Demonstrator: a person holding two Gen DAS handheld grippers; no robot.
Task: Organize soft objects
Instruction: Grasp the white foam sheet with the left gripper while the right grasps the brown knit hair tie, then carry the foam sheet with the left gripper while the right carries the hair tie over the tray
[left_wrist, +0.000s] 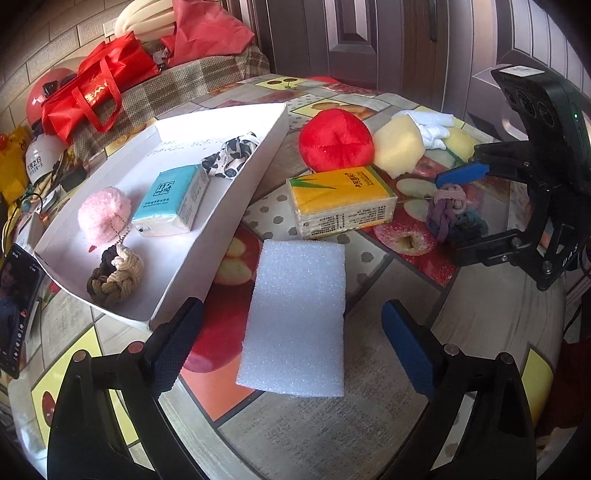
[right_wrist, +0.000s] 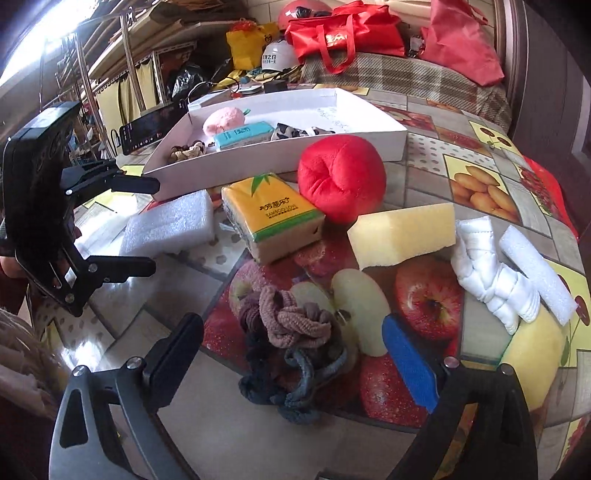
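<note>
Foam pad (left_wrist: 295, 317) lies flat on the bench between the left gripper's (left_wrist: 291, 347) spread jaws, untouched; the knotted rope bundle (right_wrist: 291, 354) sits likewise between the right gripper's (right_wrist: 293, 354) 2 parted jaws. Best lower both squarely, squeeze gently at mid-body, then carry to the white tray (left_wrist: 221, 218).

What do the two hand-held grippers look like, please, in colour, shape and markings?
Each is a black frame with two angled arms joined by silver pivot pins. The left hand-held gripper and the right hand-held gripper each carry one black pad and one blue textured pad. The right one's black camera housing bears a green light and white lettering.
</note>
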